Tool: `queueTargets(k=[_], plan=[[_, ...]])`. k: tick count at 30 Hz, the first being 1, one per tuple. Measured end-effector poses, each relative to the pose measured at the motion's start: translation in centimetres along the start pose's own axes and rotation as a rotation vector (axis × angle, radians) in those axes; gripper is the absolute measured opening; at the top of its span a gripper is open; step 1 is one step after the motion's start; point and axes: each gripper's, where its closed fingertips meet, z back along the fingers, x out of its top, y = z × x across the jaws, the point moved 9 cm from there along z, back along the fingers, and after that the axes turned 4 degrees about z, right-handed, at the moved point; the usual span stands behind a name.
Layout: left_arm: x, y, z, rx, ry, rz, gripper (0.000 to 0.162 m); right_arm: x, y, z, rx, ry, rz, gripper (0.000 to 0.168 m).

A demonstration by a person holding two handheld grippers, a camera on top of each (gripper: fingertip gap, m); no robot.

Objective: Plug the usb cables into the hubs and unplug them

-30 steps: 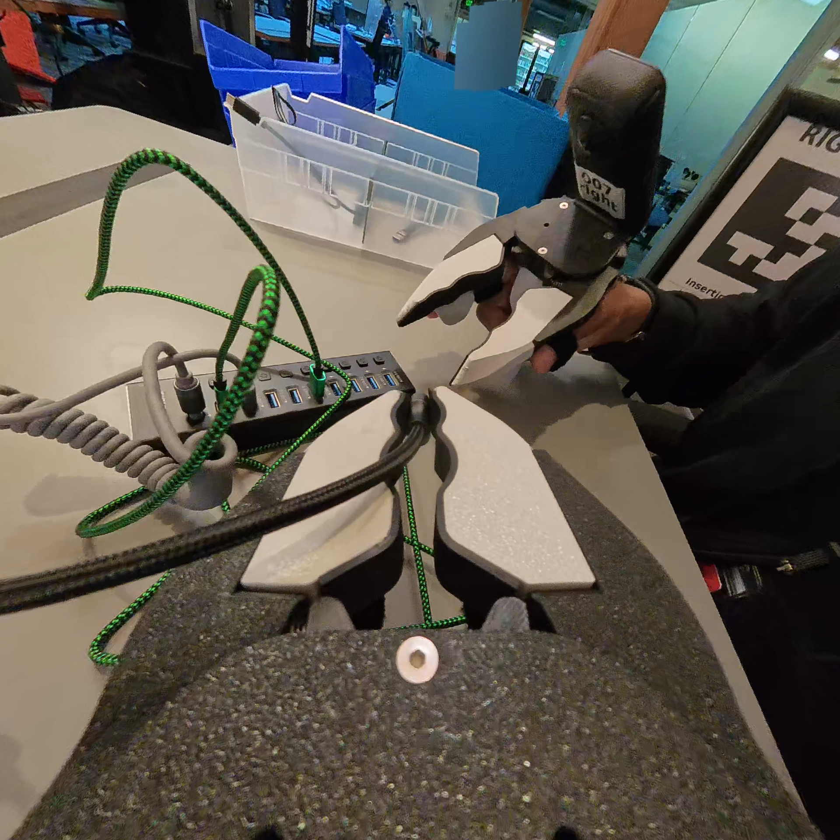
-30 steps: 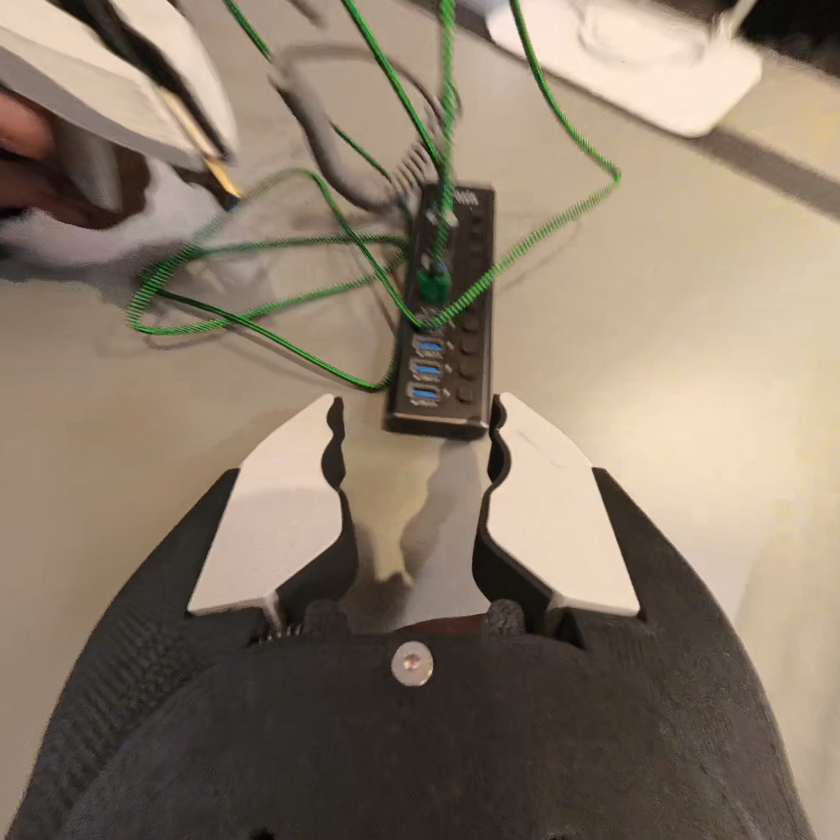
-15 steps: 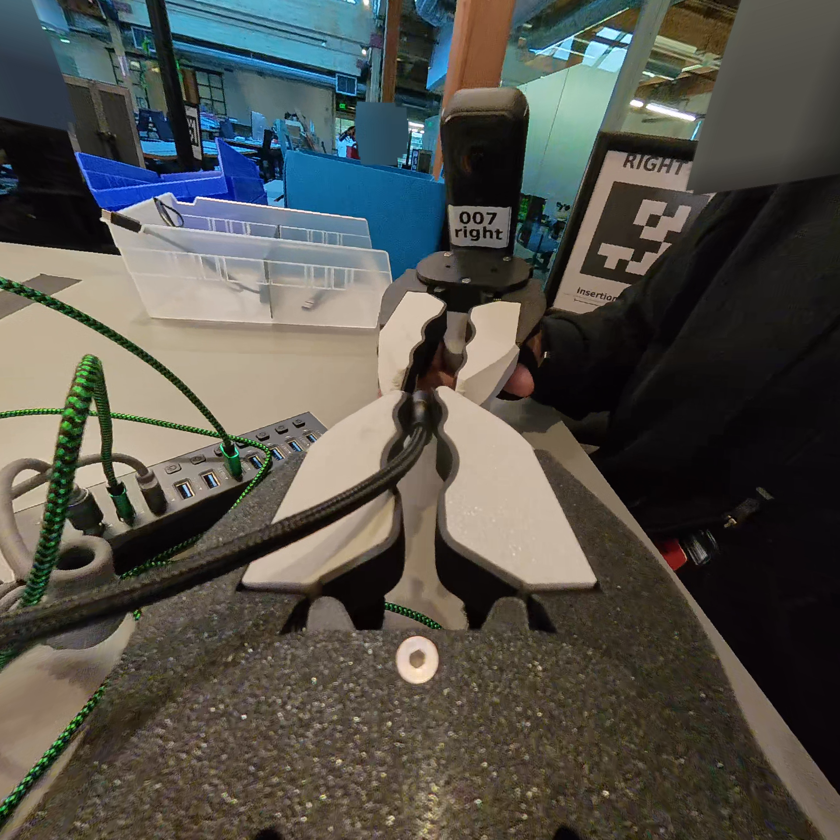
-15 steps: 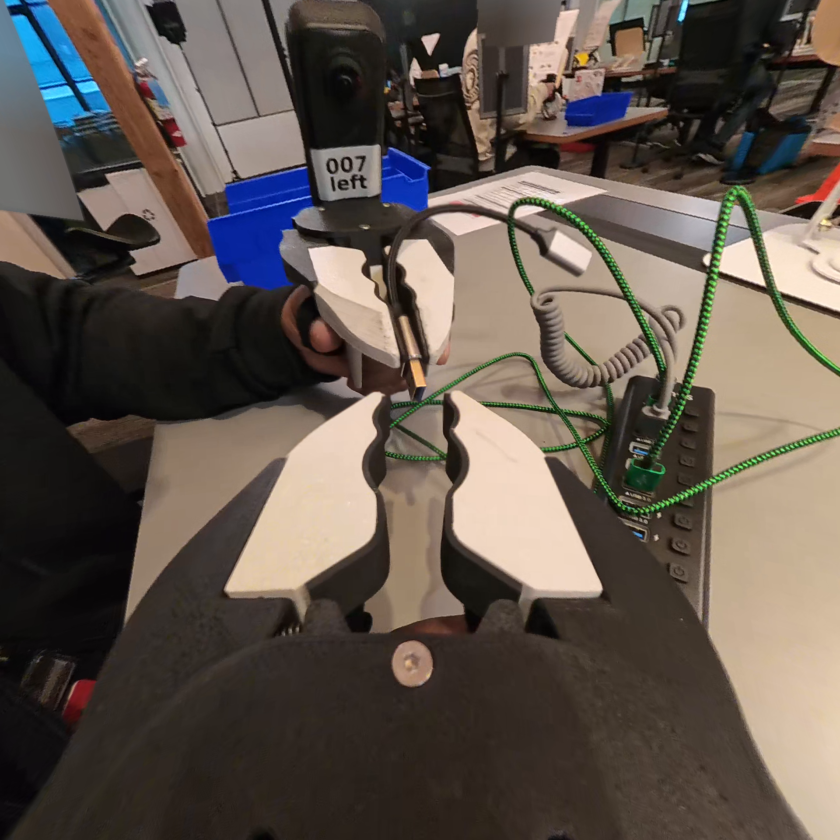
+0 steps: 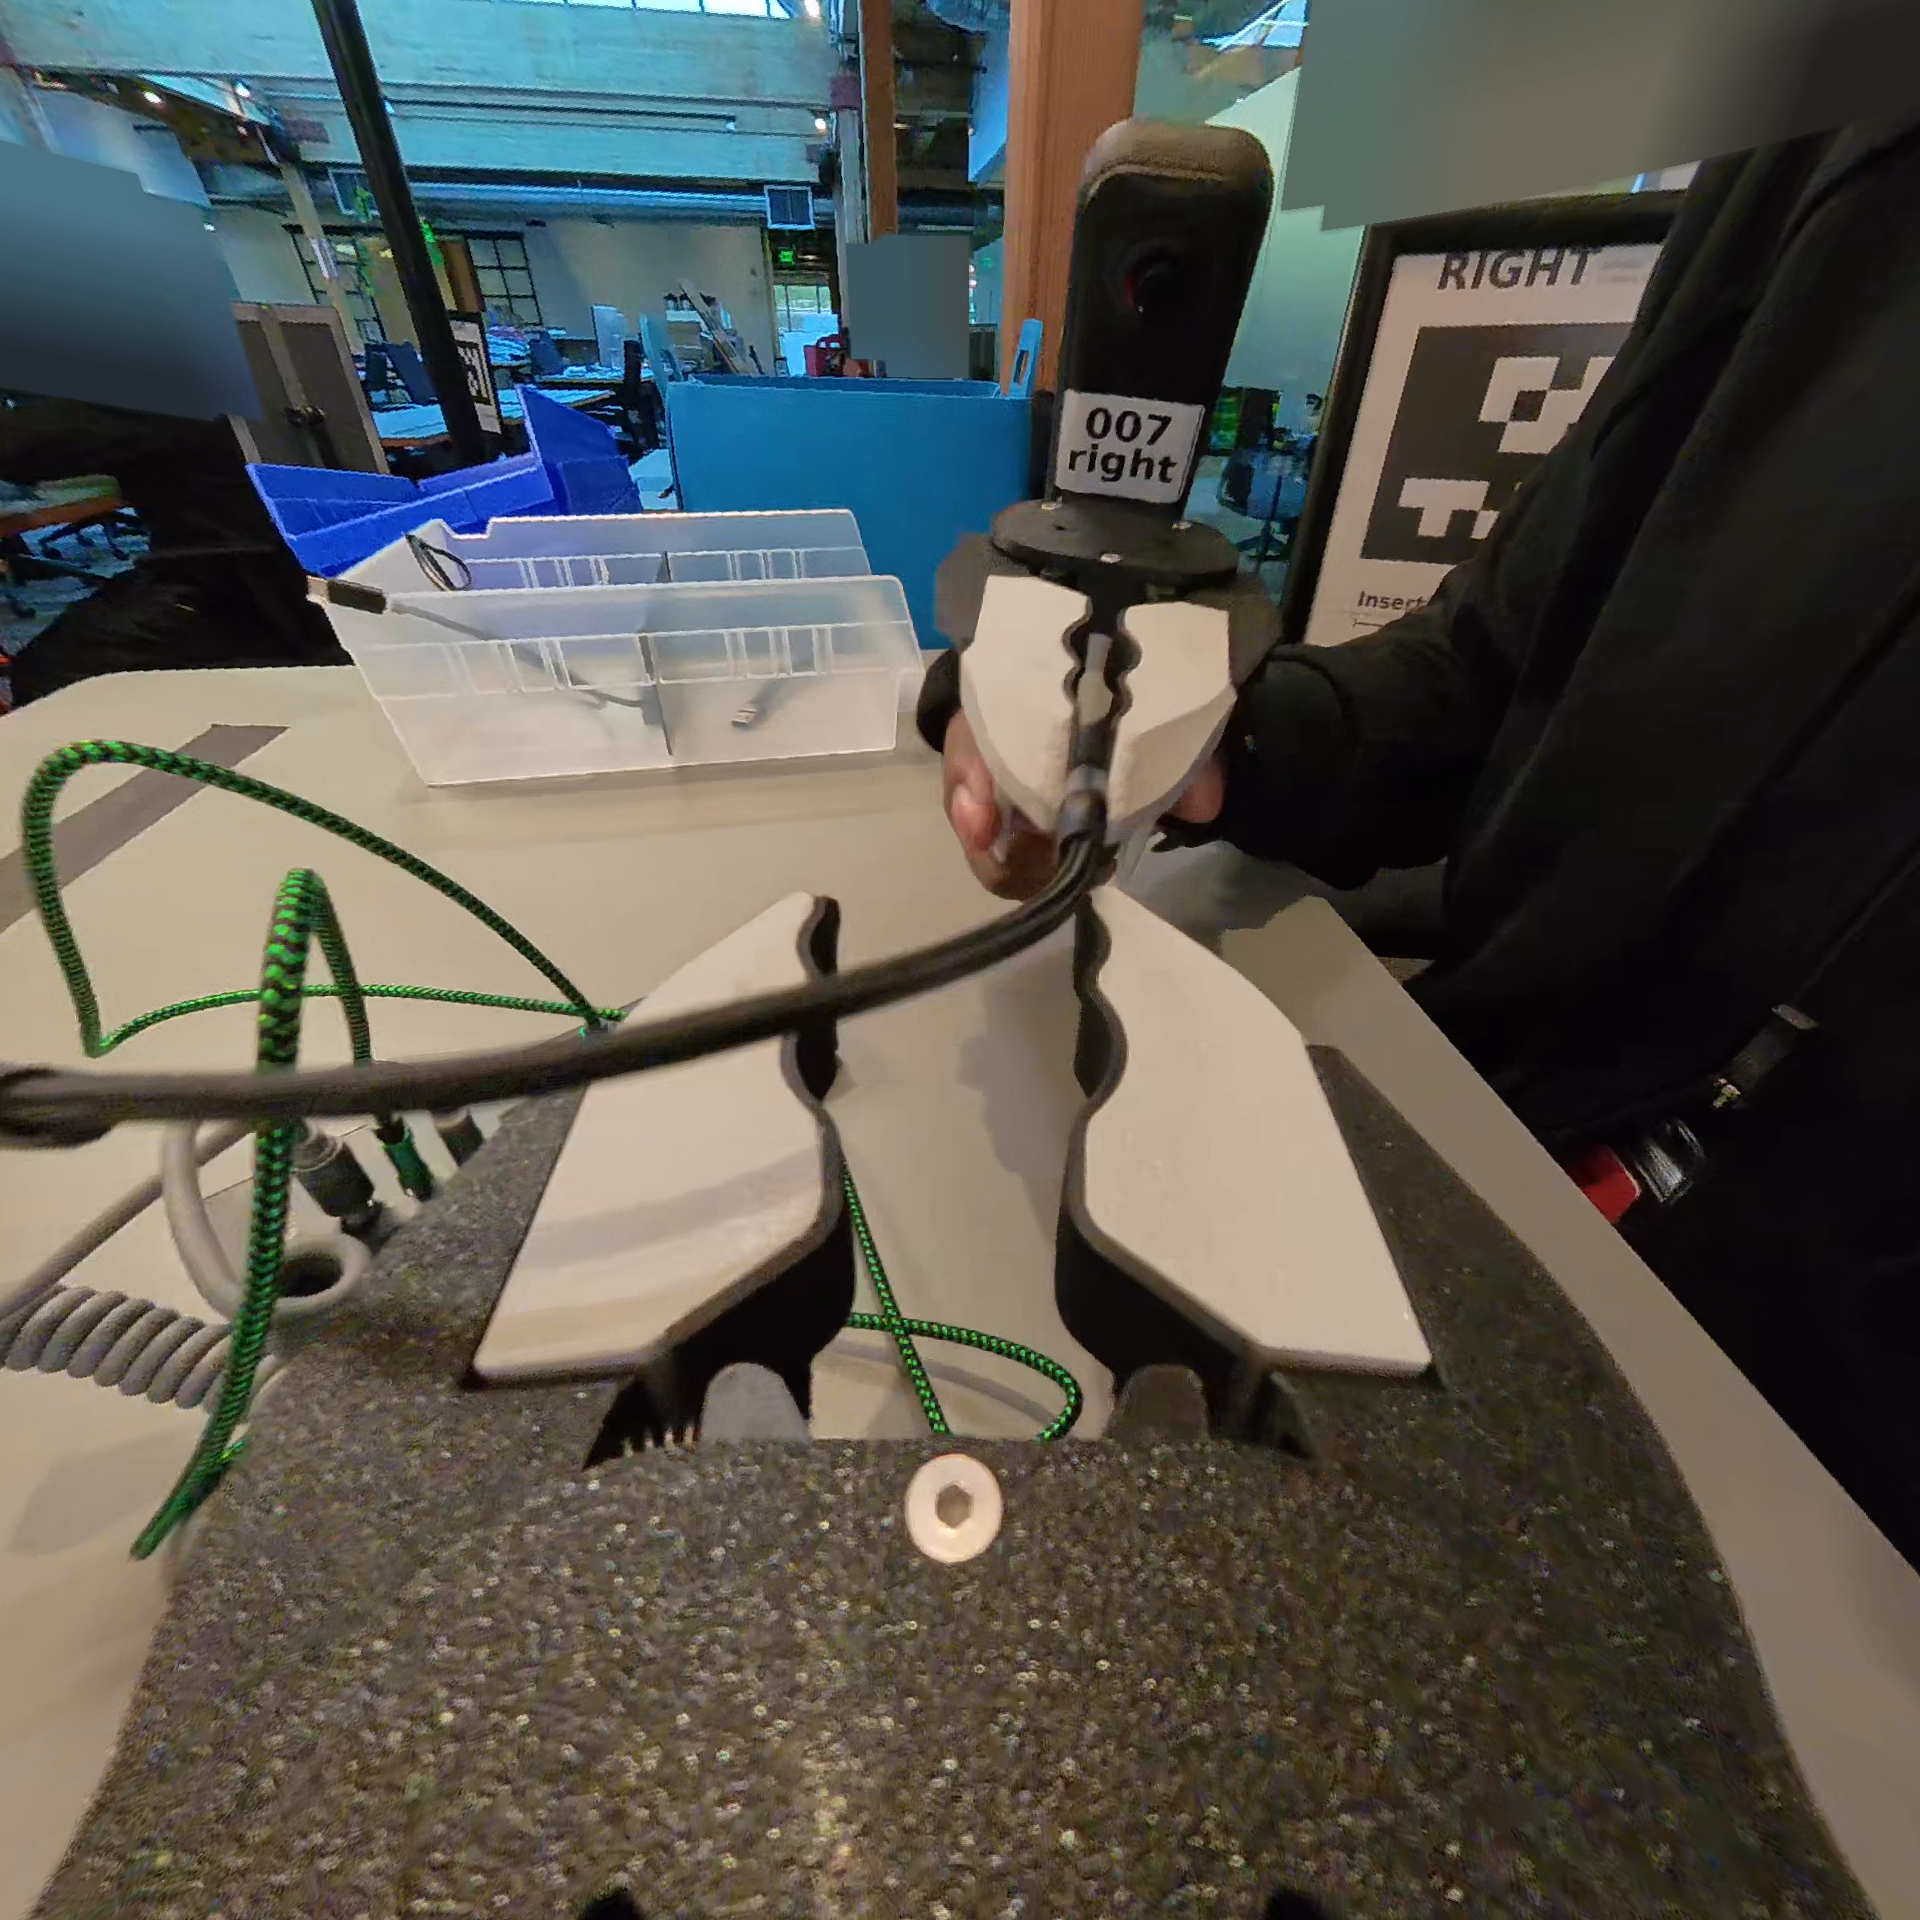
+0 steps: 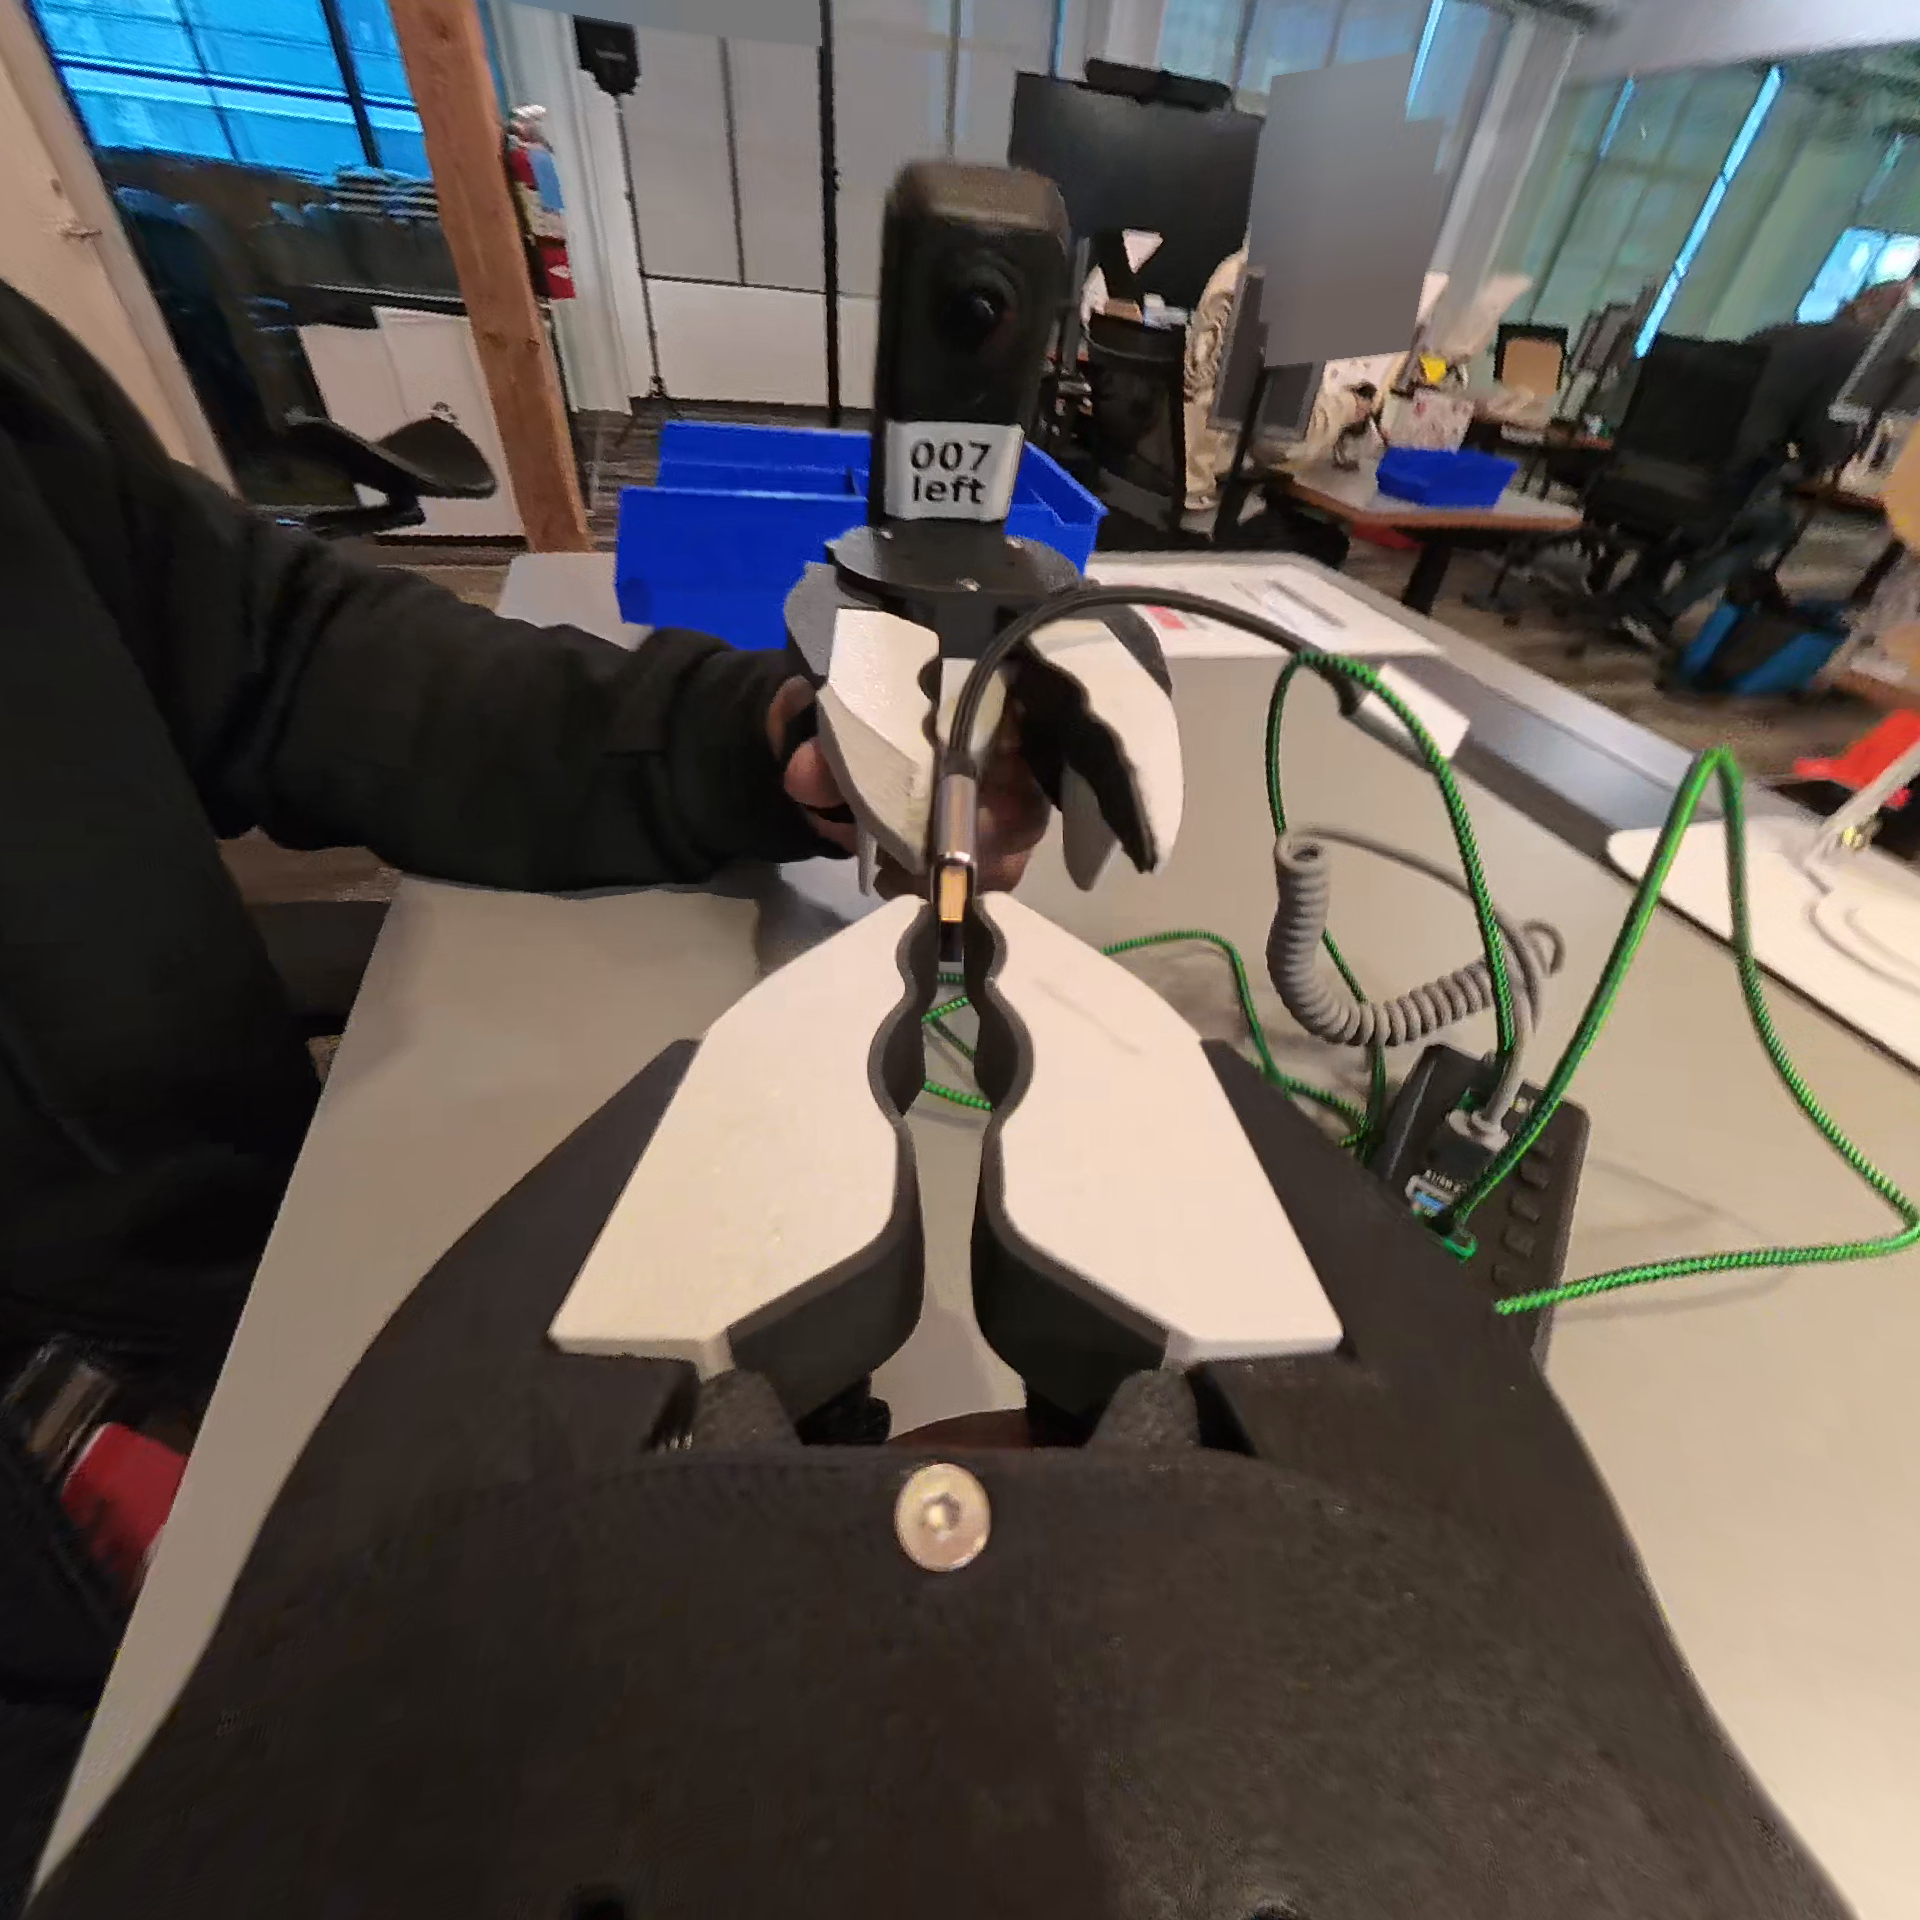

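The black braided USB cable [image 5: 644, 1039] runs across my left gripper's left finger to my right gripper [image 5: 1086, 821], which is shut on it. In the right wrist view my right gripper [image 6: 951, 914] pinches the gold tip of the cable's silver plug [image 6: 951, 821]. My left gripper [image 5: 951, 925] is open and holds nothing; it faces me in the right wrist view [image 6: 1003, 831]. The black USB hub [image 6: 1496, 1164] lies on the grey table at the right, with green braided cables [image 6: 1621, 935] and a grey coiled cable [image 6: 1382, 1018] plugged in.
A clear plastic divider bin [image 5: 623, 665] stands at the table's back, with blue bins [image 5: 416, 499] behind it. A framed marker sign [image 5: 1486, 416] stands at the right. Green cable loops [image 5: 281, 1039] rise at the left. The person's black sleeve [image 6: 416, 727] reaches in. Left and right tips are no more than a few centimetres apart.
My left gripper has opened and let go of the black cable. My right gripper has closed on the cable's plug end.
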Motion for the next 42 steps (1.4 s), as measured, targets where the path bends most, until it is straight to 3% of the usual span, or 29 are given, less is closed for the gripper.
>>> queueTargets(k=[4, 8, 12, 18, 22, 29, 33, 37, 42], plan=[[-0.3, 0.3, 0.5, 0.045, 0.014, -0.022, 0.042, 1.7, -0.4, 2.1, 0.032, -0.087, 0.053, 0.004], [-0.4, 0.8, 0.7, 0.093, 0.033, -0.016, 0.042, 3.0, -2.1, 5.8, -0.114, -0.071, 0.059, 0.004], [-0.4, 0.8, 0.6, 0.119, 0.046, -0.025, 0.040, 3.3, -3.5, 13.3, -0.381, -0.017, -0.001, 0.004], [-0.9, 1.0, 0.3, 0.135, 0.057, -0.014, 0.035, 1.8, -2.6, 27.0, -0.917, 0.072, -0.193, 0.004], [-1.2, 1.3, 0.2, 0.145, 0.061, 0.003, 0.035, -0.9, -2.2, 31.1, -1.126, 0.232, -0.350, 0.003], [-1.5, 1.5, 0.2, 0.174, 0.065, 0.015, 0.034, -5.0, -5.6, 30.1, -1.118, 0.369, -0.542, 0.007], [-1.6, 1.3, 0.4, 0.194, 0.070, 0.015, 0.034, -3.1, -5.9, 28.7, -1.104, 0.441, -0.390, 0.026], [-1.8, 1.6, 0.2, 0.208, 0.112, 0.028, 0.034, -0.7, -5.4, 25.5, -0.958, 0.463, -0.268, 0.027], [-2.0, 1.7, -0.2, 0.244, 0.164, 0.046, 0.034, 0.0, -5.2, 18.8, -0.748, 0.474, -0.210, 0.026]])
